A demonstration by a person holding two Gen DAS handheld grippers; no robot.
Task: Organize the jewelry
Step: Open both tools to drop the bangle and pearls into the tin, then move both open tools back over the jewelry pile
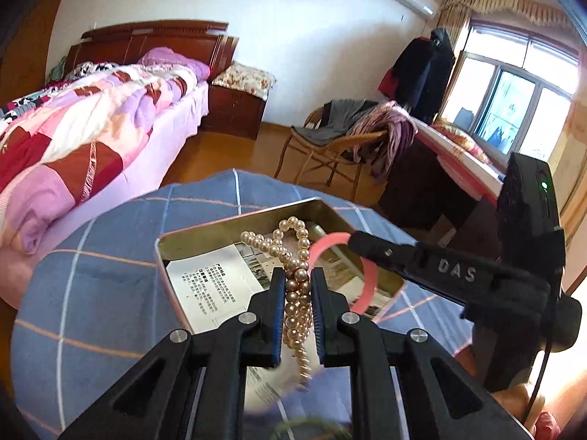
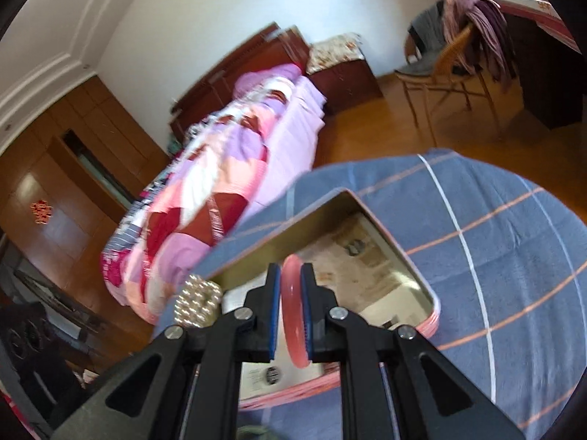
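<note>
Cream-gold pearls (image 1: 298, 286) and a translucent pink bangle (image 2: 293, 311) sit over a dull brass-toned tin (image 1: 190, 233) with pink outer walls. Under it, a blue-grey cloth (image 1: 110, 256) checked white and orange. At ten o'clock, a pink-purple-red patchwork quilt (image 1: 91, 124).

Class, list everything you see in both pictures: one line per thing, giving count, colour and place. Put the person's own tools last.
pearl necklace: one, cream, hanging from the left tongs over the tin
bangle: one, pink, clamped in the right tongs above the tin
tin: one, metal with a pink outside, open on the checked cloth
printed paper: some sheets, white, inside the tin
checked cloth: one, blue, under the tin
bed: one, pink and purple quilt, left
chair: one, wicker, clothes draped over it
left tongs: one, black, shut on the necklace
right tongs: one, black, shut on the bangle
</note>
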